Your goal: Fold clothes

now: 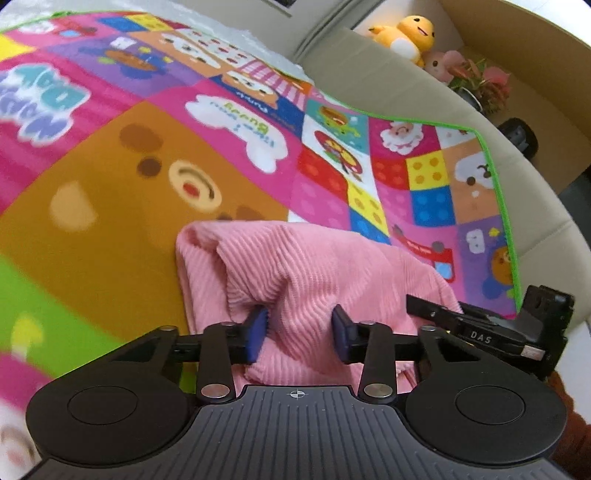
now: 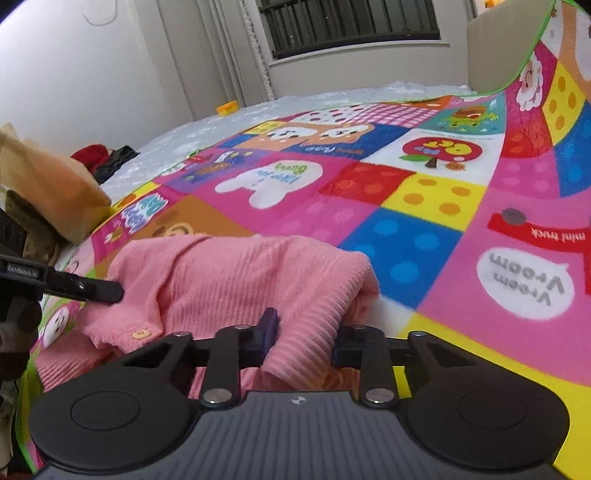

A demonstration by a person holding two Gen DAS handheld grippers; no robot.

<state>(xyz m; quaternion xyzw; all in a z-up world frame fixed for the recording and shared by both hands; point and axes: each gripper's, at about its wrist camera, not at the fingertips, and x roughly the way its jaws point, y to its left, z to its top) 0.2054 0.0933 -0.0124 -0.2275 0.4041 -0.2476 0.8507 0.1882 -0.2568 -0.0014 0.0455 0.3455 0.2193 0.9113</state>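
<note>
A: Garment first. Pink ribbed garment [image 1: 295, 269] lay bunched on the cartoon blanket [image 1: 110, 206], near its front edge, partly doubled over already.

B: Left side?

A: Left tongs [image 1: 299, 334] were about half open. Blue pads [image 1: 258, 332] pressed into a ridge of the pink fabric, cloth humped up between them. Pinched or just nosed in, couldn't tell for sure; I logged it as not closed.

B: Right side?

A: Right tongs [image 2: 304, 341] looked the same, partly open, a fold of the garment [image 2: 258, 280] standing between the fingers. One finger was half buried in cloth, so contact was unclear. A small button [image 2: 139, 334] showed on the flap at the left of that view. The other tool's tip reached in beside it.

B: Step?

A: My read: mid-fold, both tongs at the near edge, taking hold for the next fold.

B: Next?

A: Judgement only: close both on the near edge, lift together, carry it over towards the far side, keep the edges level so the ribbed cloth doesn't bunch.

B: Background?

A: Yellow plush toy [image 1: 410, 33] far right behind the beige headboard [image 1: 388, 74]. Not relevant.
</note>
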